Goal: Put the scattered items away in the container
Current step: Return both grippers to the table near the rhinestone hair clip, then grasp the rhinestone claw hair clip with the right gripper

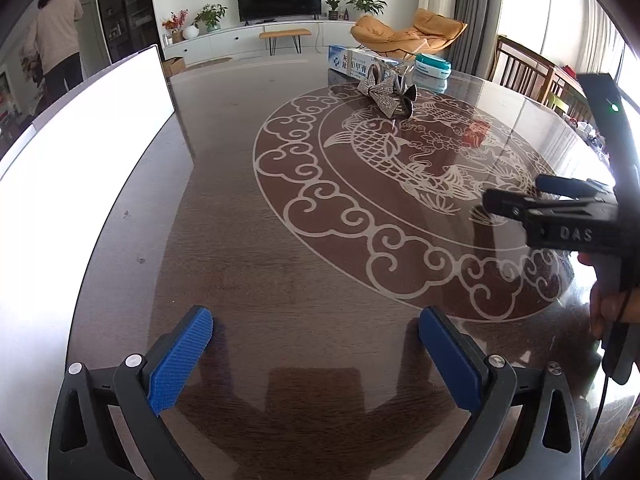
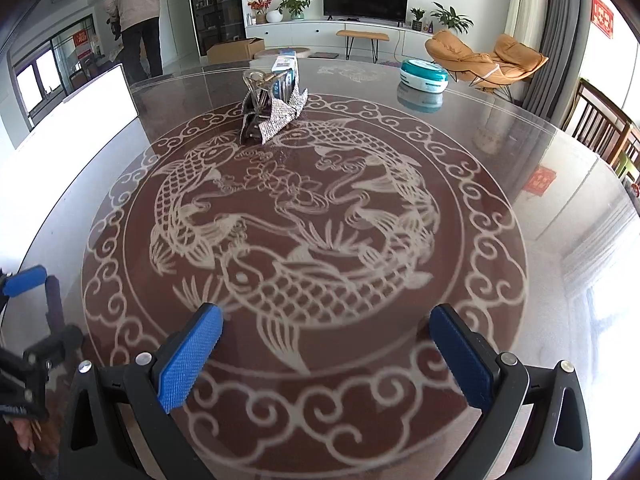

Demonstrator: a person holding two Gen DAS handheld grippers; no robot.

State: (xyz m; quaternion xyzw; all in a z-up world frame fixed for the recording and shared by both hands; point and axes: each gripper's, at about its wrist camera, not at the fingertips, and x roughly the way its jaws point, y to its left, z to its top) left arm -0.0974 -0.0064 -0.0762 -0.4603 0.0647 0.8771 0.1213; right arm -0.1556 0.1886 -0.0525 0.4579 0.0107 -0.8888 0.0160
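Left wrist view puts your left gripper low over the table, blue pads spread wide and nothing between them. Right wrist view shows your right gripper the same way: released, empty, hanging above the koi inlay.

Your right gripper also shows at the right edge of the left view, with a hand on its handle; your left gripper's blue tip peeks in at the left edge of the right view. So the two sit side by side, near the same rim of the table.

The bow clip lies well ahead of both, across the inlay at its far border. From your right gripper it is ahead and a little left; from your left gripper it is ahead and to the right. Something glassy stands right behind it, possibly a clear holder, but the view is too small to be sure.

Beyond that lies a box, and to its right a teal tub. A white panel stands along the table's left side.
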